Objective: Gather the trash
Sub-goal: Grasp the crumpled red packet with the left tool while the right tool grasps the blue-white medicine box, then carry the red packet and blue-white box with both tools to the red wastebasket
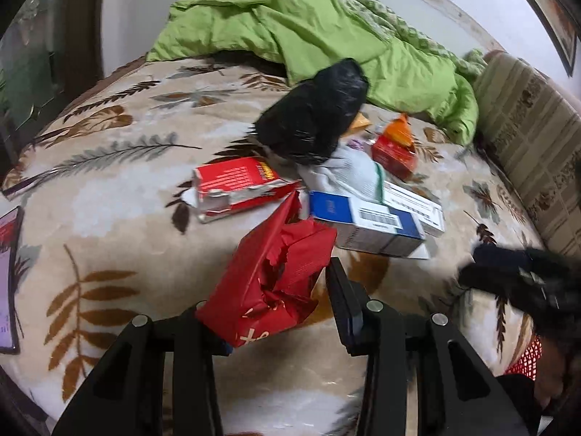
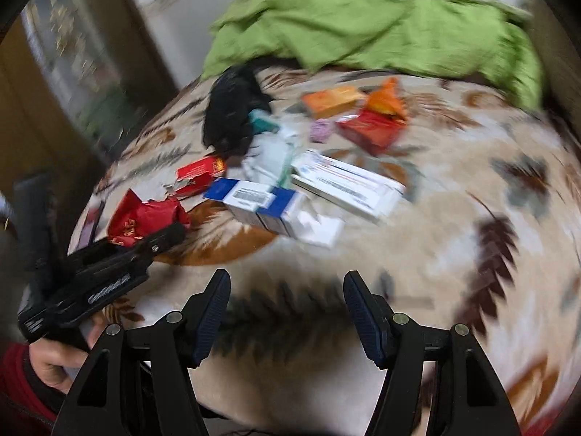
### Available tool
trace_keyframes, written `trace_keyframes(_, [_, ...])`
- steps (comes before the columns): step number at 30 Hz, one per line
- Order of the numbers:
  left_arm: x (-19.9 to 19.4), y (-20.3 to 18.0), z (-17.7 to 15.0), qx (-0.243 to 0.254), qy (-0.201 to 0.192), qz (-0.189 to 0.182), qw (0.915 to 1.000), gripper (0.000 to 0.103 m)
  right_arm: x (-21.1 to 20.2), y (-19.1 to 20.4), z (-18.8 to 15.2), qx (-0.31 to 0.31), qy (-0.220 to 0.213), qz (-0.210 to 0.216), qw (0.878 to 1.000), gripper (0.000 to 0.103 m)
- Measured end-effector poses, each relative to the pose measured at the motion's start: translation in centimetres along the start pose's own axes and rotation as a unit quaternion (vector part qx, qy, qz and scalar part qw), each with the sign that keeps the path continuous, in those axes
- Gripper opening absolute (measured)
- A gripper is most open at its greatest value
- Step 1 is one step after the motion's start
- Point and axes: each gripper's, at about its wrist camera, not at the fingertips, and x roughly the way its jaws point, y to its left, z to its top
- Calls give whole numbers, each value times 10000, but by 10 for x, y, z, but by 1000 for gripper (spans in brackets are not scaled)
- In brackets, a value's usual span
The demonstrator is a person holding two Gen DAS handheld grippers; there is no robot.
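A torn red carton point(image 1: 276, 276) is held in my left gripper point(image 1: 276, 312), lifted just above the leaf-print blanket point(image 1: 120, 203); the right finger stands apart from it. It also shows in the right wrist view point(image 2: 145, 218). A black plastic bag point(image 1: 312, 112) lies behind a pile of trash: a red box point(image 1: 236, 185), a blue and white box point(image 1: 366, 225), a white box point(image 1: 417, 207), a small red-orange box point(image 1: 395, 149). My right gripper point(image 2: 287, 312) is open and empty above the blanket point(image 2: 454, 254).
A green quilt point(image 1: 326, 32) is heaped at the far side of the bed. A striped headboard cushion point(image 1: 530, 145) runs along the right. A tablet-like object point(image 1: 7, 279) lies at the left edge. A dark cabinet point(image 2: 54, 83) stands left.
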Motion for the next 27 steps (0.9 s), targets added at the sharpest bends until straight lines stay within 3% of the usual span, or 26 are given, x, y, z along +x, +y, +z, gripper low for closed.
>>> trace_keyframes(8, [3, 13, 4, -218, 6, -16, 9998, 40, 65, -21, 58, 184, 281, 538, 9980, 68])
trace_keyframes(13, [1, 18, 6, -279, -50, -16, 9996, 40, 85, -22, 56, 213, 749, 965, 9923, 68])
trace_keyframes(16, [0, 20, 7, -317, -85, -28, 9995, 40, 77, -5, 49, -171, 789, 1137, 9902, 68])
trace_keyframes(22, [0, 18, 6, -265, -86, -25, 9996, 40, 92, 33, 34, -1252, 817, 148, 9887, 66])
trace_keyframes(23, [-1, 18, 6, -256, -98, -12, 9996, 40, 95, 37, 31, -1322, 821, 60, 9878, 50])
trace_keyframes(24, [-2, 18, 6, -253, -110, 0, 9996, 40, 95, 39, 29, -1336, 819, 23, 9876, 45])
trace_keyframes(27, [-2, 19, 6, -239, -117, 1, 9996, 40, 85, 41, 26, -1185, 588, -75, 9912, 42])
